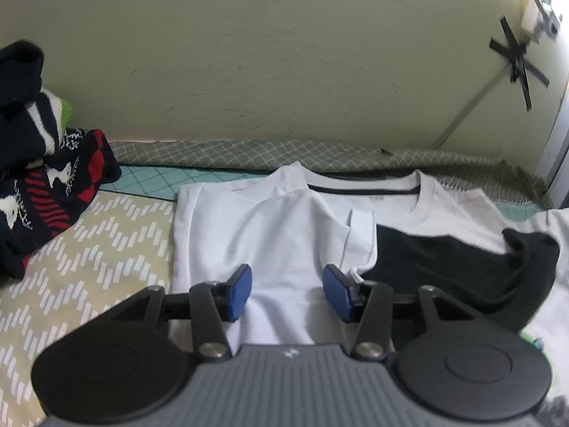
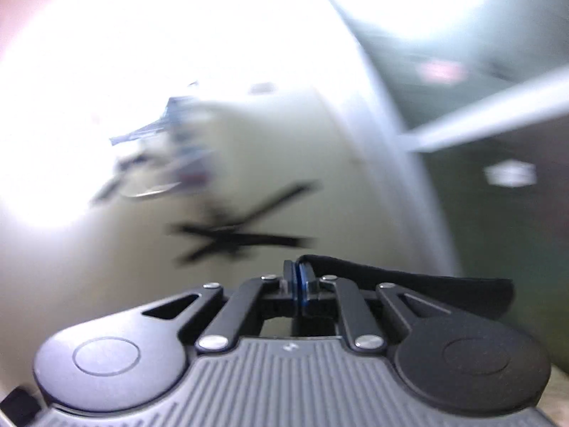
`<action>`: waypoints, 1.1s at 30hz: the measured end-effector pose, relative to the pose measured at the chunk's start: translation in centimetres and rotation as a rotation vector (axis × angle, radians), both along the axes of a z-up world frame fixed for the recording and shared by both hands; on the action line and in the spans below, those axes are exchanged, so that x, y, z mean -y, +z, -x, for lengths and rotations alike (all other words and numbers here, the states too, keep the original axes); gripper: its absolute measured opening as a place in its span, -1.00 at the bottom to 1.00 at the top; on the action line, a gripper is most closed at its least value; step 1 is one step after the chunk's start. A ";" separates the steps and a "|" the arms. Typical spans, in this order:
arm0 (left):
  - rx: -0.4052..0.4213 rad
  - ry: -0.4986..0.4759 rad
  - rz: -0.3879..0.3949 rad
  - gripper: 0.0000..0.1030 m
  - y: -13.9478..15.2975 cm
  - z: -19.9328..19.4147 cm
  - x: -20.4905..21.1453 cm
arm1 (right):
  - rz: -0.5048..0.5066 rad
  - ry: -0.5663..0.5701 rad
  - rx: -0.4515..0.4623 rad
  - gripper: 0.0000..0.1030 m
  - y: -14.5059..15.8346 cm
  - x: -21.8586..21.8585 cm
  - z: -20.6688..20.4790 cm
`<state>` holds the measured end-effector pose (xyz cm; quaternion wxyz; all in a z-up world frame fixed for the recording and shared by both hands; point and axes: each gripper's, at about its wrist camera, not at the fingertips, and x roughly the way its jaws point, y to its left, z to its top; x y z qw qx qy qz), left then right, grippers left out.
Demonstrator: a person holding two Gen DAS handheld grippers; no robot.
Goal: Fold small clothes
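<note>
Knitwear heap: dark patterned jumpers [image 1: 46,185] lay bunched at the far left of the bed [image 1: 89,249], well apart from the work area, judged to be a pile awaiting its turn.
White shirt: white T-shirt [image 1: 281,227] lay flat on the bed near the wall [image 1: 284,71], collar toward the wall, its left side and sleeve already turned inward, which suggested a fold partly made.
Left tool: left tool [image 1: 287,291] hovered low over the shirt's lower body with its blue pads [image 1: 242,291] apart and nothing between them, judged ready to take the hem.
Black piece: black cloth [image 1: 455,270] lay across the shirt's right half, one end lifted to the right.
Right tool: right tool [image 2: 298,284] was clamped on black fabric [image 2: 409,284], raised and aimed at the wall; view blurred, so whether it was the same piece could not be confirmed.
</note>
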<state>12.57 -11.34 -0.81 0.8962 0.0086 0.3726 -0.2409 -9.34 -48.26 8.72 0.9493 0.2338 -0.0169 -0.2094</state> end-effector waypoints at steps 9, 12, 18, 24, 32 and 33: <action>0.002 0.076 0.207 0.11 2.4 -0.8 -5.1 | 0.565 0.917 -0.407 -0.57 -5.1 -24.2 -9.1; -0.025 0.051 0.194 0.11 2.0 -1.0 -4.4 | 0.587 0.866 -0.484 -0.46 -8.6 -23.7 -7.5; -0.010 -0.002 0.138 0.11 1.3 -0.2 -2.6 | 0.077 0.485 -0.352 0.02 -7.2 -10.2 -4.9; -0.009 -0.021 0.073 0.11 0.3 -0.1 -1.7 | -0.040 0.362 -0.502 0.29 -9.1 -6.4 -9.6; -0.055 0.005 0.062 0.11 -0.4 -1.2 -1.9 | 0.001 0.218 -0.604 -1.00 -12.5 -5.3 -11.1; -0.046 0.001 0.044 0.11 -0.4 -1.1 -1.6 | 0.016 0.165 -0.623 -1.00 -12.8 -5.1 -11.0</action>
